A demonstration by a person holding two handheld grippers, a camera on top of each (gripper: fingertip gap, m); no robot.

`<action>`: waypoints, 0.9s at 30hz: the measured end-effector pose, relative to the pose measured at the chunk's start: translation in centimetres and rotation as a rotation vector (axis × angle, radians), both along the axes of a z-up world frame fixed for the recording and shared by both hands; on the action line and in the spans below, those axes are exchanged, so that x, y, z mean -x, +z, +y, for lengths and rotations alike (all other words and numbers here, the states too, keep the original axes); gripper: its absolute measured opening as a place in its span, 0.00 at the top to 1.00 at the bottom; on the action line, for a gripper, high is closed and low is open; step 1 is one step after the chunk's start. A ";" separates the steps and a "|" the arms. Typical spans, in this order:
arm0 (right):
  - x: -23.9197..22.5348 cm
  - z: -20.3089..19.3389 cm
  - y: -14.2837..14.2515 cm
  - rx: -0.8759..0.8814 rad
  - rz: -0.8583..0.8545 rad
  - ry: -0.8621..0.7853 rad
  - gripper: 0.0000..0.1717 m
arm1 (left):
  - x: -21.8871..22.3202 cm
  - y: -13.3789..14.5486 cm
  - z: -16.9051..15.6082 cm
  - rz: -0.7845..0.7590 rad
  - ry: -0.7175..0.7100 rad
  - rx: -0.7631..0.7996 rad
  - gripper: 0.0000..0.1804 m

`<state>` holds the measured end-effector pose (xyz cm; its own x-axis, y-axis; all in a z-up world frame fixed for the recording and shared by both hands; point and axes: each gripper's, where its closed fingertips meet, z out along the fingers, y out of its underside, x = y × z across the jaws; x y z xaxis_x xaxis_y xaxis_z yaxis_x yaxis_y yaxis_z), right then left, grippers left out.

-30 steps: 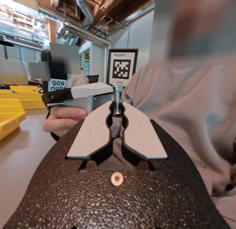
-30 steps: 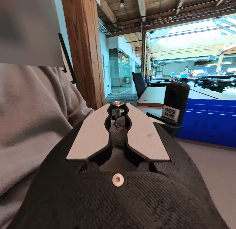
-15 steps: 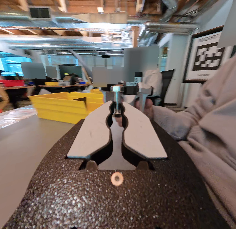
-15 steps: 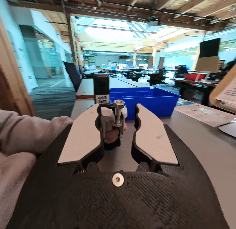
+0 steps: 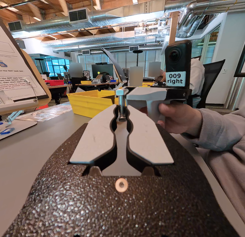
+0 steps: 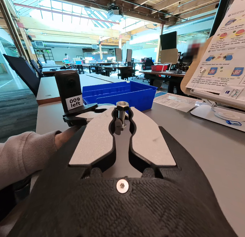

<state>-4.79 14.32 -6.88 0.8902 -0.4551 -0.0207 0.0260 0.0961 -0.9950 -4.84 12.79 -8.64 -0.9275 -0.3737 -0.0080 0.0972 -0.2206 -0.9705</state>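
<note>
Left wrist view shows our left gripper (image 5: 121, 111) pinching the threaded shank of a silver hex-head steel bolt (image 5: 120, 98), head up, above the grey table (image 5: 39, 144) near a yellow plastic bin (image 5: 90, 103); in the right wrist view our right gripper (image 6: 122, 111) clamps the silver hex nut (image 6: 122, 106) on that bolt, before a blue plastic bin (image 6: 119, 93)

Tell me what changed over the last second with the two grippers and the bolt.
The right gripper was shut on the nut a second ago, then let go and opened. It has now closed on the nut again. Both grippers swung away from the person's sweatshirt toward the table, so the views now face the blue bin and the yellow bin. The left gripper stays clamped on the bolt.
</note>
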 end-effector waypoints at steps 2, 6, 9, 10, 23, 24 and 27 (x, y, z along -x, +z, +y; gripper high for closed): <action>0.0 0.0 -0.1 0.011 -0.001 0.009 0.91 | 0.0 -0.1 0.0 0.000 0.004 -0.005 0.95; 0.2 -0.1 -0.1 -0.002 0.008 0.073 0.91 | 0.1 -0.1 -0.1 -0.001 -0.010 -0.008 0.95; 0.7 -0.3 0.1 -0.025 -0.001 0.157 0.91 | 0.7 0.1 -0.4 0.003 -0.064 0.012 0.95; 1.0 -0.4 0.2 -0.036 -0.007 0.194 0.91 | 1.1 0.2 -0.5 0.012 -0.100 0.026 0.95; 6.7 -1.8 1.7 -0.145 -0.065 0.666 0.91 | 7.3 1.7 -1.7 0.096 -0.664 0.133 0.95; 7.2 -1.9 1.7 -0.148 -0.065 0.701 0.91 | 7.8 1.8 -1.7 0.106 -0.709 0.133 0.95; 8.7 -2.2 1.8 -0.153 -0.068 0.801 0.91 | 9.3 1.7 -1.9 0.110 -0.821 0.115 0.95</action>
